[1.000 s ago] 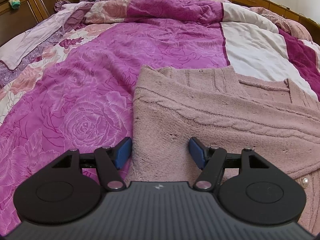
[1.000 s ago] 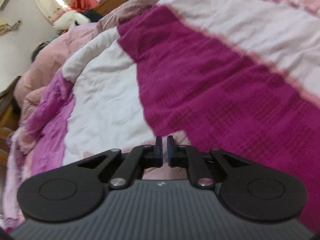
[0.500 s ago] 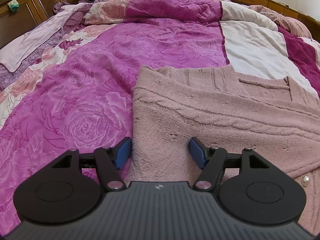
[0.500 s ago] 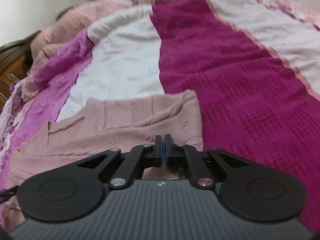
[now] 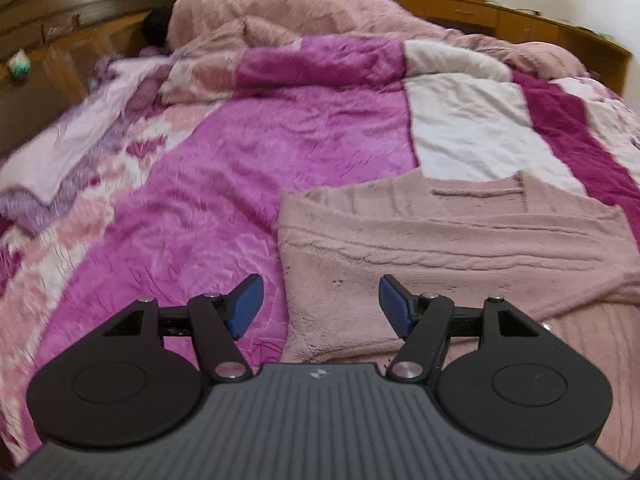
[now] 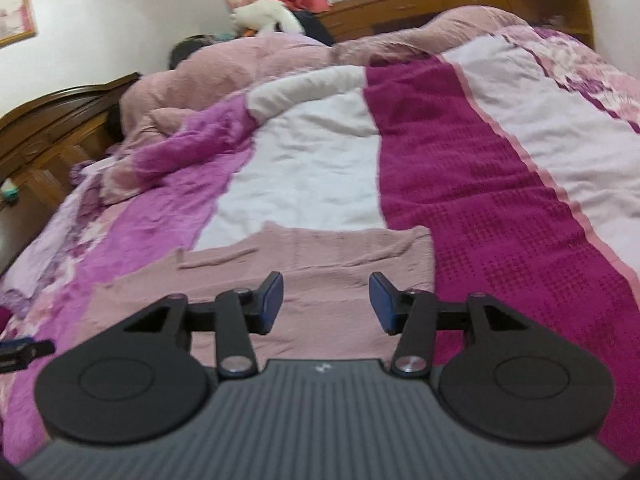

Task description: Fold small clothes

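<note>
Fuzzy knit sweater point(image 5: 460, 248) lies on a plush fleece blanket point(image 5: 248, 168) (matt, soft-napped) beside a glossy wooden headboard point(image 5: 60, 40).

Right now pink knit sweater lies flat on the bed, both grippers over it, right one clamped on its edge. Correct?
Not quite. The right gripper is not clamped: the right wrist view shows its jaws apart and opening, with nothing between them. The rest holds: the pink knit sweater lies flat on the bed, and the left gripper is over it too.
</note>
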`<state>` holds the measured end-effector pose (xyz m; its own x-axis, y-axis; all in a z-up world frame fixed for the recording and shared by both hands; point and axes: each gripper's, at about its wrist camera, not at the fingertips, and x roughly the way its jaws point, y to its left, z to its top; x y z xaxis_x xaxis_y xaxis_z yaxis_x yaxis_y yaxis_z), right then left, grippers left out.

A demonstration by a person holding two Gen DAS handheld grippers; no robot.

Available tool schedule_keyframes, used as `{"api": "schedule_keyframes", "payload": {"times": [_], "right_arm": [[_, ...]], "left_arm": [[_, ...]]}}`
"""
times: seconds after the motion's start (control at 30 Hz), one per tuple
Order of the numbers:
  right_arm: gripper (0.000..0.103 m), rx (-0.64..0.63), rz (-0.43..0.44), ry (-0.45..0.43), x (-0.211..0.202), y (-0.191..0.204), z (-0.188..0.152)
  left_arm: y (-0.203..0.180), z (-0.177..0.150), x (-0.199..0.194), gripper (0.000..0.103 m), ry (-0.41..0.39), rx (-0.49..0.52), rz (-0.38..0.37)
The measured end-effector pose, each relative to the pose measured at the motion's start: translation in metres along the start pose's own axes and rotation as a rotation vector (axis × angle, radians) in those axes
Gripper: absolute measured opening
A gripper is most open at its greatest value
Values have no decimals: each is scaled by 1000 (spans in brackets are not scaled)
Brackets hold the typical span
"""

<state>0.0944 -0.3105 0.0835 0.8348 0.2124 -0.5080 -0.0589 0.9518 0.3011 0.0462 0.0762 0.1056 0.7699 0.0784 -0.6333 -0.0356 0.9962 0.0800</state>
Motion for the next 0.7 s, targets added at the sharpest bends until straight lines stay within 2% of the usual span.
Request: {"api": "schedule_keyframes", "payload": {"times": [0.17,0.33,0.47,0.6,0.7], "right_arm": [[51,-53,75,2,-40,24,-3],[51,-77,136,34,-77,39,-8],[51,-121,165,61,-102,50,-16],[51,-221,199,92,-122,62,-29],[51,-284,198,135,-132,70,-44]], "left_arm": [[7,1,-43,71,-31,107,5],[26,-3,-81,71,-6,104,-66],[35,-11,-107,71,4,107,-73],[36,-22,-130,71,-7,144,-76],[29,-35,-142,71,9,178,-108]]}}
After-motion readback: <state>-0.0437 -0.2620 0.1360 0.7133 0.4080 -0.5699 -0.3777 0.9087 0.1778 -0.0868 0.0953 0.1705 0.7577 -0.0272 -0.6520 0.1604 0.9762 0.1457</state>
